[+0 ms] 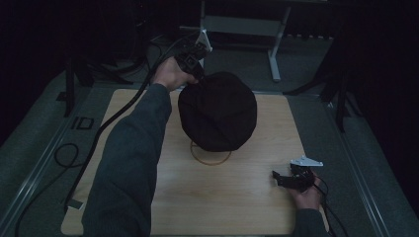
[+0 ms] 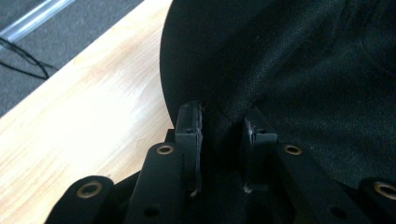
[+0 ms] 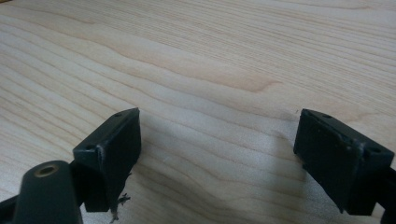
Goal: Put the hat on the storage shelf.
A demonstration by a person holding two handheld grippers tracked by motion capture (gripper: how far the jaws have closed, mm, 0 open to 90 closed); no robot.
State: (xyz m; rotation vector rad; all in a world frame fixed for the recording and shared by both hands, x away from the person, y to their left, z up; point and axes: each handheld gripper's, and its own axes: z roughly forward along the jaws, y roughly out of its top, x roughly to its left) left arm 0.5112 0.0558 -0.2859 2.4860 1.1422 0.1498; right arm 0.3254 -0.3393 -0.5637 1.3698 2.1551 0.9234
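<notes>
A dim room with a pale wooden surface (image 1: 237,197) seen from above. The left hand-held gripper (image 1: 191,63), reached out to the far side, pinches a fold at the edge of a black hat (image 1: 217,111); in the left gripper view the jaws stand narrow with the dark cloth (image 2: 224,126) bunched between the pads. The hat hangs tilted above the middle of the surface, its lower edge over a thin ring (image 1: 211,157) that lies there; whether hat and ring touch cannot be told. The right hand-held gripper (image 1: 286,178) rests near the right front corner, well apart from the hat, its jaws wide with nothing but bare wood (image 3: 210,70) between them. The main risk, as a judgement: the grip takes only a small fold of soft fabric, so the hat could slide out and drop off-centre if the jaws ease at all. The sagging cloth might also drag the ring aside. The trailing cable (image 1: 118,111) could snag on the surface edge.
</notes>
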